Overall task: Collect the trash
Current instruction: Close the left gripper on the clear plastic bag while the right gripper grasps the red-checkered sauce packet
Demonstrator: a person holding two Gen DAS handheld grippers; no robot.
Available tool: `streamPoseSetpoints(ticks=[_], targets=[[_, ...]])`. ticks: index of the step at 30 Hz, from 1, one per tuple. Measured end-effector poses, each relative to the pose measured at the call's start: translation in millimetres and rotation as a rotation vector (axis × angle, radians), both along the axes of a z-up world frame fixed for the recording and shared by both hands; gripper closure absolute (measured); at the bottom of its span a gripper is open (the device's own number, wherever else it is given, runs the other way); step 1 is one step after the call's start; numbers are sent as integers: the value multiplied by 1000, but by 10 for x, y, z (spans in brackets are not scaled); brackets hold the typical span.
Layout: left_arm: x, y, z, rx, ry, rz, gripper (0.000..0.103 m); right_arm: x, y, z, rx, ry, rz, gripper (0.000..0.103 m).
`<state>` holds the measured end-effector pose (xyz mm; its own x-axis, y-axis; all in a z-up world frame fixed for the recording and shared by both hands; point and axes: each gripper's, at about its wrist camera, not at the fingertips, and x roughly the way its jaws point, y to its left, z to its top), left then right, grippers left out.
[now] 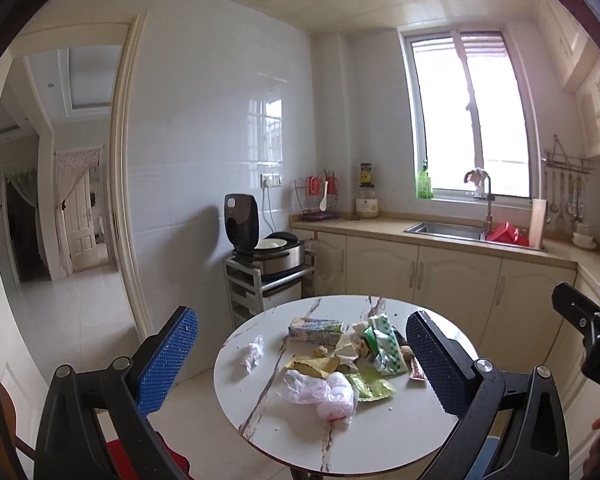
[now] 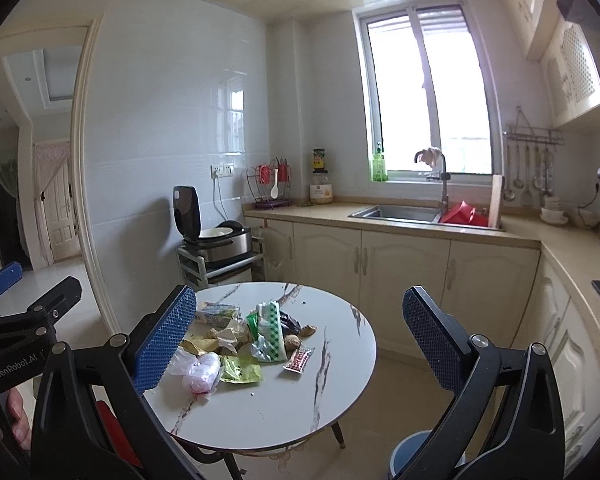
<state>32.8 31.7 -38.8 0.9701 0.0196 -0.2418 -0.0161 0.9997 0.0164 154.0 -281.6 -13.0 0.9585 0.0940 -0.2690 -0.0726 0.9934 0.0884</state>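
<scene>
A heap of trash lies on the round white marble table [image 1: 380,440] [image 2: 300,408]: a crumpled clear plastic bag [image 1: 324,394] [image 2: 198,370], a milk carton [image 1: 315,330] [image 2: 216,314], a green checked wrapper [image 1: 388,346] [image 2: 271,330], a flat green packet [image 1: 370,386] [image 2: 239,370], a small clear wrapper [image 1: 254,352] and a red pill strip [image 2: 299,359]. My left gripper [image 1: 302,364] hangs open above the table's near side, nothing between its blue pads. My right gripper [image 2: 294,344] is open too, held above the table with nothing in it.
A rice cooker [image 1: 260,244] stands on a metal cart behind the table. Cream cabinets, a counter and a sink [image 2: 396,212] run along the back and right walls. A blue bin [image 2: 414,458] stands on the floor right of the table. A doorway [image 1: 60,200] opens left.
</scene>
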Motion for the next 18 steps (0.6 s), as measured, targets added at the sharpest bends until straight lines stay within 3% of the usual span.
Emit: streamPoseSetpoints(ticks=[7,13,18], targets=[[720,231,-432,-19,202,36,1,505,-150,-570,36,163,-5,0],[1400,106,-825,-18,397,-17,1,972,-162,-1113,46,306,23,0],[1947,-45,-1087,2,487,-74,1,1327,-144,-1527,56,413,55,0]])
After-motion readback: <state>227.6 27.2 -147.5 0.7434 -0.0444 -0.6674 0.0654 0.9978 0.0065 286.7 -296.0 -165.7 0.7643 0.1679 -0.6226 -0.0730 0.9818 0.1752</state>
